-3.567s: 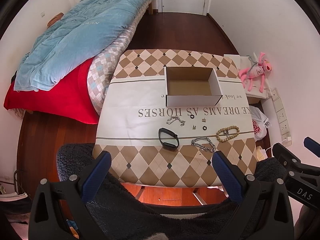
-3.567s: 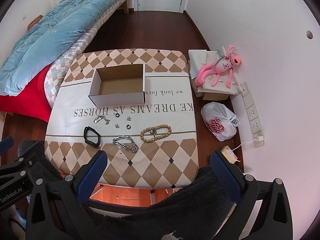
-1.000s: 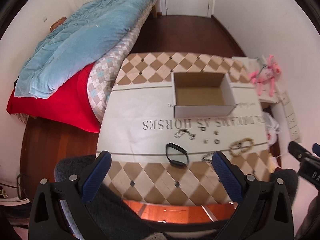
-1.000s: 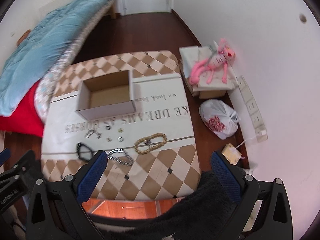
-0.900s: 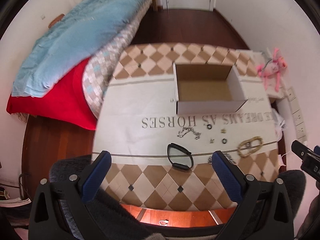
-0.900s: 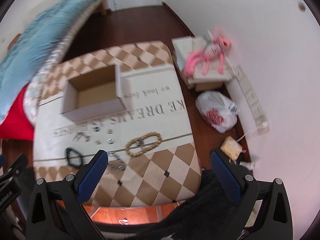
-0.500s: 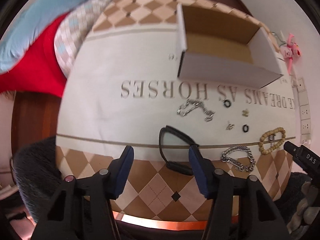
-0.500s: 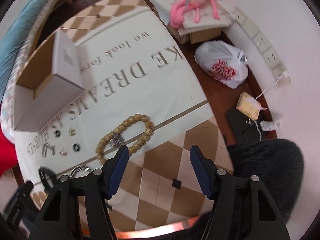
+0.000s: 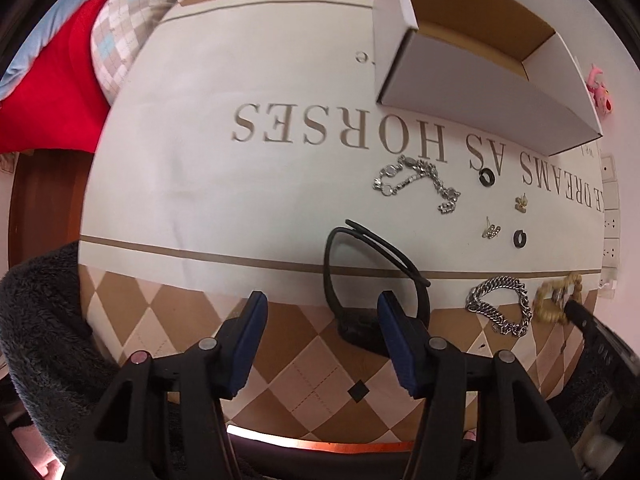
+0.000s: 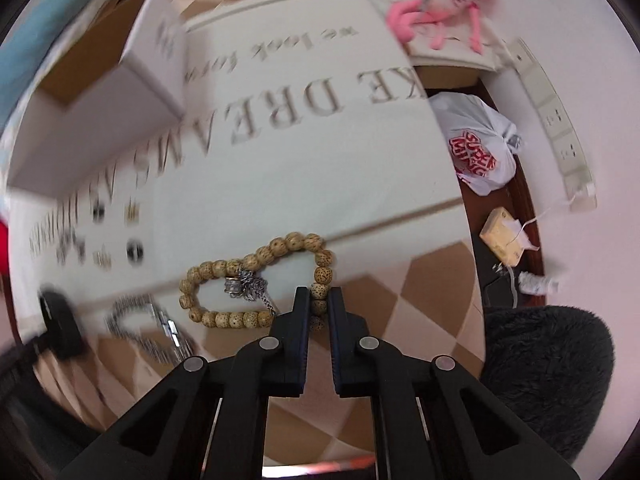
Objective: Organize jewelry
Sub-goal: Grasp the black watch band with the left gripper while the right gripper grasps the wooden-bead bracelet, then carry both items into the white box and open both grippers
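The right gripper (image 10: 319, 298) is down at the worktop (image 10: 304, 168) with its fingers (image 10: 301, 312) drawn nearly together, closed on the near-right bend of the wooden bead bracelet (image 10: 256, 280); one or two beads sit between the finger tips. A small silver ring and chain (image 10: 245, 285) lie inside the bracelet's loop. Left of the bracelet the view is smeared, but a silver curb-chain bracelet (image 10: 148, 326) and a black band (image 10: 60, 320) can be made out.

The left gripper (image 9: 322, 306) hovers low over the near checked edge of the worktop (image 9: 224, 184) with its blue-padded fingers (image 9: 252, 328) spread apart, holding nothing. The black band (image 9: 360, 280) lies just beyond them, its thick end beside the right finger. To the right of the band lies the curb-chain bracelet (image 9: 500, 308), and past that the bead bracelet (image 9: 556, 300) with the right gripper's black tip on it. Farther from the band lie a small silver earring (image 9: 491, 231), a black ring (image 9: 519, 238), a gold charm (image 9: 521, 203), a second black ring (image 9: 487, 176) and a thin silver chain (image 9: 418, 184). Beyond the printed lettering stands an open white cardboard box (image 9: 480, 92) with a brown inside. A bed with red and blue covers (image 9: 52, 92) sits off the worktop's far left.
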